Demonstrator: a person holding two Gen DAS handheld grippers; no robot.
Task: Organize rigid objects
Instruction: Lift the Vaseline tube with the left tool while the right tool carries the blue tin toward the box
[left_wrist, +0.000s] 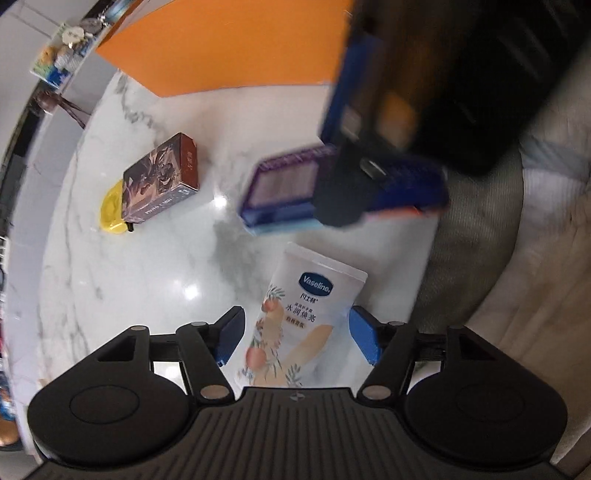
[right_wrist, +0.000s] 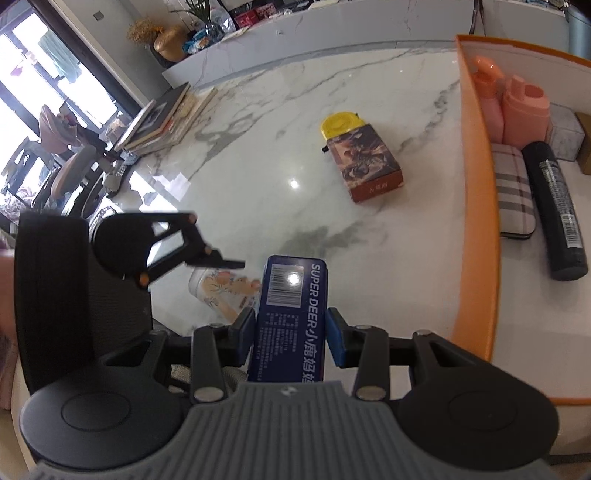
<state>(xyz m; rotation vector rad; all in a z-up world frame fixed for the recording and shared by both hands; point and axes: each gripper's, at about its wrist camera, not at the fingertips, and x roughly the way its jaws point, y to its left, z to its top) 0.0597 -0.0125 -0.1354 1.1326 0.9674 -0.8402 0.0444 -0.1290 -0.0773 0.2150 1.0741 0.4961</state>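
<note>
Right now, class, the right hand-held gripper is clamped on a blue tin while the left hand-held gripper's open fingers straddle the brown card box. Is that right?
Not quite. The left hand-held gripper straddles the white Vaseline tube, not the brown card box, which lies apart on the marble; the left wrist view shows it. The right hand-held gripper does clamp the blue tin.

Right gripper (left_wrist: 369, 177) smeared by blur in the left wrist view, print on its blue box (left_wrist: 280, 192) unreadable. Vaseline tube (left_wrist: 295, 317) near end hidden under the camera mount. Yellow item (right_wrist: 338, 125) half covered by the brown card box (right_wrist: 364, 166), kind unclear.
</note>
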